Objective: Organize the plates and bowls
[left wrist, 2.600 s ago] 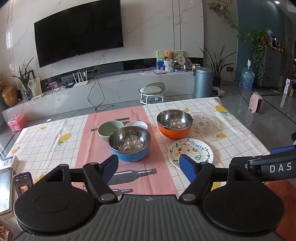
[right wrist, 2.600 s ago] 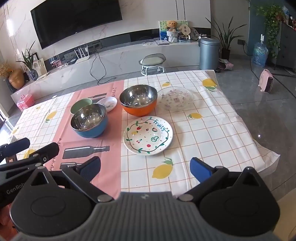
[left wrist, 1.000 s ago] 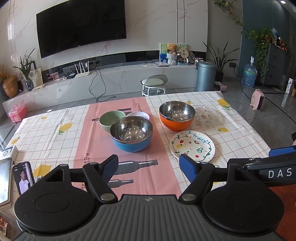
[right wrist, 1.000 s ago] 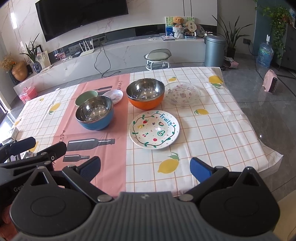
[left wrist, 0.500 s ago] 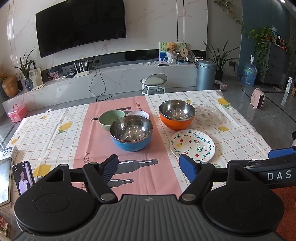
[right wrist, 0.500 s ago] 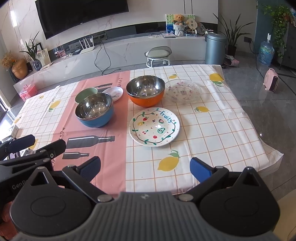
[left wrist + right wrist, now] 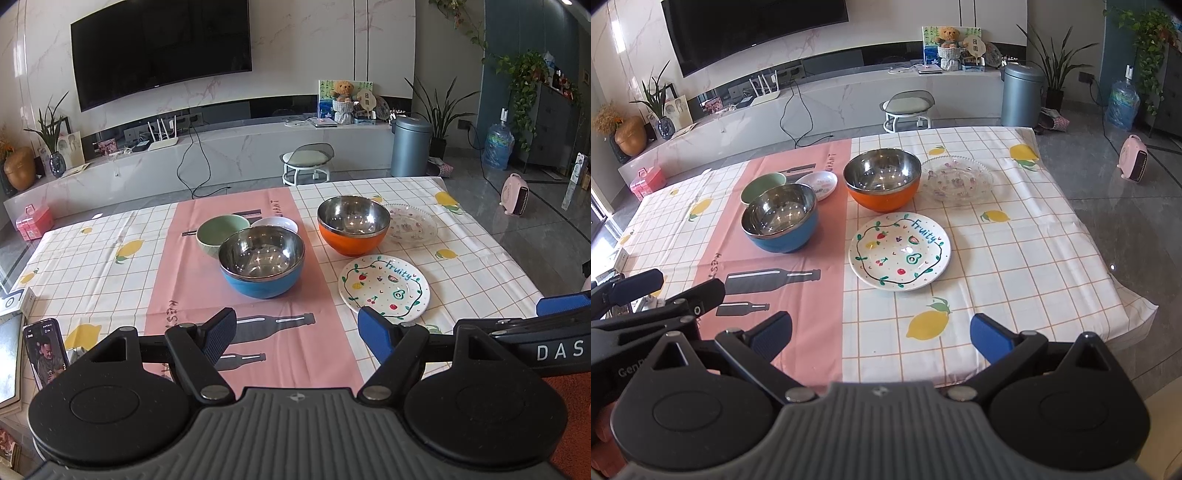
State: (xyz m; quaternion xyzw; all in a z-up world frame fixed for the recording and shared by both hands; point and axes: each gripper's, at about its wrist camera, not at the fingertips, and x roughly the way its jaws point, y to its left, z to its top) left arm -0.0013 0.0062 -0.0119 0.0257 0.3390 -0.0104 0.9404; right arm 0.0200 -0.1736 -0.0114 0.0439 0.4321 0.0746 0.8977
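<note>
A steel bowl with a blue outside (image 7: 261, 261) (image 7: 780, 222) sits mid-table on the pink cloth strip. Behind it are a green bowl (image 7: 221, 233) (image 7: 761, 187) and a small white dish (image 7: 275, 225) (image 7: 819, 184). A steel bowl with an orange outside (image 7: 352, 224) (image 7: 882, 180) stands to the right, beside a clear glass plate (image 7: 413, 223) (image 7: 956, 178). The white "Fruity" plate (image 7: 384, 287) (image 7: 899, 250) lies nearest. My left gripper (image 7: 297, 328) and right gripper (image 7: 881, 334) both hang open and empty over the table's near edge.
A phone (image 7: 46, 350) showing a video and a box (image 7: 14, 302) lie at the table's near left corner. The checked lemon tablecloth (image 7: 1015, 251) drapes over the right edge. Beyond the table stand a stool (image 7: 306, 162), a grey bin (image 7: 410, 146) and a TV wall.
Both views have shifted slightly, the right gripper edging a little closer to the table. The dishes have not moved and both grippers stay open.
</note>
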